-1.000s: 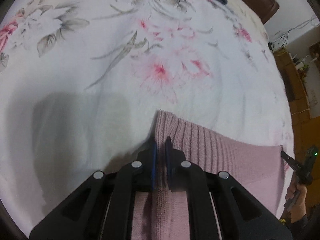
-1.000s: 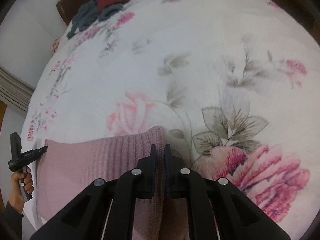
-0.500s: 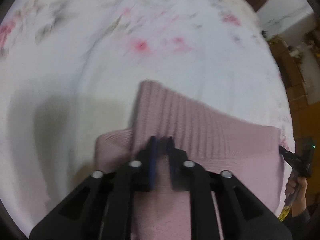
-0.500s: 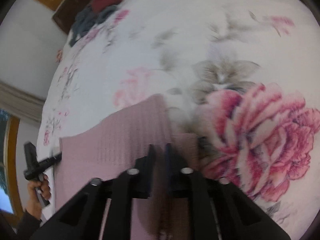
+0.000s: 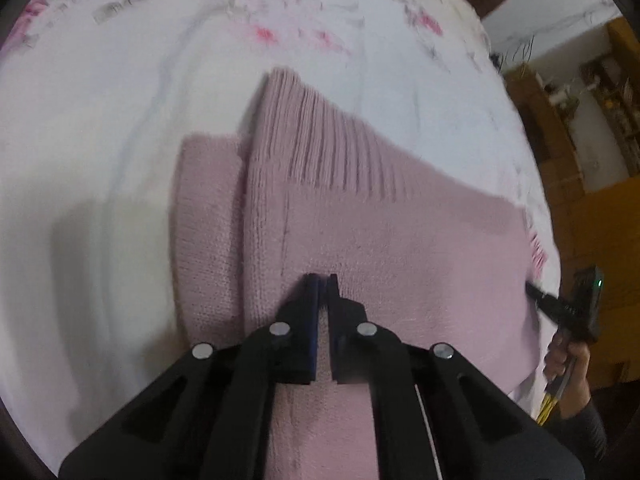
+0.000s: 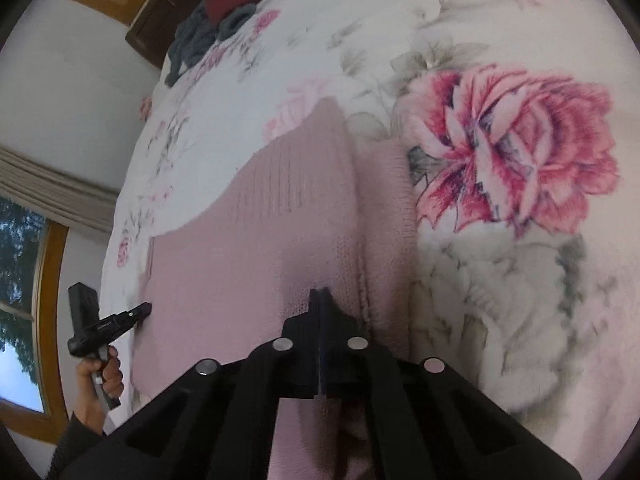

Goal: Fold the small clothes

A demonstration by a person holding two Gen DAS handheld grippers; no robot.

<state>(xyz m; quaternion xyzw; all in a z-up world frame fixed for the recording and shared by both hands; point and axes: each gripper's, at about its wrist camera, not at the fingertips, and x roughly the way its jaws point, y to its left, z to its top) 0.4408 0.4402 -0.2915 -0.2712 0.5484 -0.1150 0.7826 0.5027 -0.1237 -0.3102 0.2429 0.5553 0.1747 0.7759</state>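
Observation:
A pink knit sweater (image 5: 400, 240) lies spread on a floral bedsheet (image 5: 100, 120), its ribbed hem (image 5: 332, 148) pointing away from me. My left gripper (image 5: 323, 280) is shut near the sweater's left side seam, with a sliver of pink between its fingers. A sleeve (image 5: 208, 208) lies just outside it. In the right wrist view the sweater (image 6: 240, 248) fills the middle, and my right gripper (image 6: 320, 292) is pressed shut at its right seam beside the other sleeve (image 6: 388, 208). Each view shows the other gripper's tip at the sweater's far edge: right gripper (image 5: 530, 289), left gripper (image 6: 144, 309).
A heap of dark grey and red clothes (image 6: 216, 28) sits at the bed's far corner by a dark wooden headboard (image 6: 152, 32). The person's hands (image 6: 98, 376) hold the gripper handles. Wooden furniture (image 5: 560, 140) and a window (image 6: 24, 280) lie beyond the bed's edges.
Both grippers have drawn back along the sweater's sides, so the ribbed hem now lies well ahead of the fingertips. The sleeves have come into view outside each gripper.

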